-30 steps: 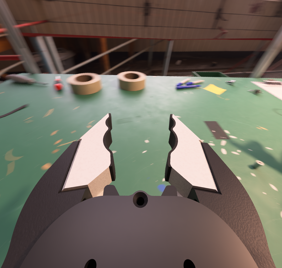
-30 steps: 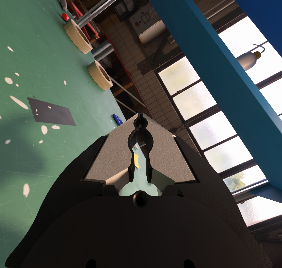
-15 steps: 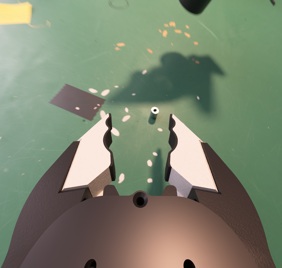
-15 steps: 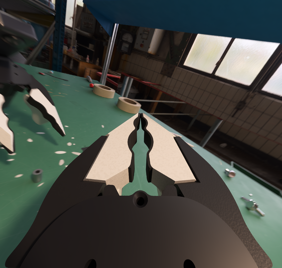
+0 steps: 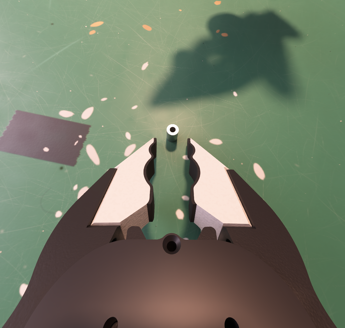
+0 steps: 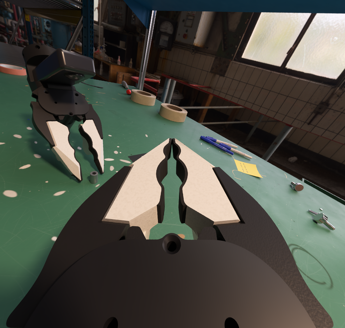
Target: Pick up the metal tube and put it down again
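Observation:
The metal tube is a short grey cylinder with a bore, standing upright on the green table. My left gripper points down at it, open, its fingertips just short of the tube on either side. In the right wrist view the tube stands between the left gripper's tips, close to the table. My right gripper is shut and empty, held above the table to the right of the tube.
A dark tape patch lies left of the tube. Two tan tape rolls, blue pens, a yellow note and metal bolts lie farther off. The table edge runs behind the pens.
My left gripper has tilted down, dropped toward the tube and narrowed its opening around it. The right gripper has swung level and stays shut.

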You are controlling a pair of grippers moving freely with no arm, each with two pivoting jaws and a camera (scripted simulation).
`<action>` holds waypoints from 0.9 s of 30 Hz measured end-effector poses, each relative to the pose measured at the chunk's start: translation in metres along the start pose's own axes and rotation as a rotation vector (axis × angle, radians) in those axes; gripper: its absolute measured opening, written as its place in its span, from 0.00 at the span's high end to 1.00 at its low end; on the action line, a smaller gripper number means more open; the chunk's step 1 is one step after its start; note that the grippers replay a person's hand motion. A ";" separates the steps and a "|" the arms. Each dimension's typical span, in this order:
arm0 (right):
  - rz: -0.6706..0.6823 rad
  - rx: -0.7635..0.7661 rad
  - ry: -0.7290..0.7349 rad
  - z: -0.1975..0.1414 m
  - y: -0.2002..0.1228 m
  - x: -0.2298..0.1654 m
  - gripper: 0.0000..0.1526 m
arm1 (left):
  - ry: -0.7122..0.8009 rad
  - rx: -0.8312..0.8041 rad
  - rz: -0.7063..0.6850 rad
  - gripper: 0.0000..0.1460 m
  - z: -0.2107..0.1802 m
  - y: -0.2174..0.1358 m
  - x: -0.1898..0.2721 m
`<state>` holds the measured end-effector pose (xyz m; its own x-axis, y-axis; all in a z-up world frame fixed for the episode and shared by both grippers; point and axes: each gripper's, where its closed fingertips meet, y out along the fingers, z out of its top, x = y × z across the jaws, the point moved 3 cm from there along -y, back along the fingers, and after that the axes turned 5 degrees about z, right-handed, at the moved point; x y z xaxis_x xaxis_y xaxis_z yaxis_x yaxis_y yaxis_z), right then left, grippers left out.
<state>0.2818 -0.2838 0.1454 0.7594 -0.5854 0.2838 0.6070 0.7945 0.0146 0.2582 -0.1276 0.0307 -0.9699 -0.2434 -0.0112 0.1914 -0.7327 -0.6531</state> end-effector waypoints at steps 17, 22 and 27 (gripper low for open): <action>-0.047 0.038 0.051 0.003 -0.008 0.011 1.00 | -0.298 0.291 -0.032 0.92 0.067 -0.024 -0.016; -0.069 0.046 0.080 0.002 -0.010 0.016 1.00 | -0.570 0.442 0.030 0.92 0.109 -0.059 -0.082; -0.068 0.040 0.094 0.000 -0.011 0.017 1.00 | -0.749 0.435 -0.093 0.92 0.106 -0.046 -0.120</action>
<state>0.2879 -0.3024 0.1505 0.7363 -0.6495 0.1897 0.6498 0.7569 0.0691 0.3816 -0.1319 0.1427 -0.6589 -0.4131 0.6286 0.3054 -0.9107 -0.2782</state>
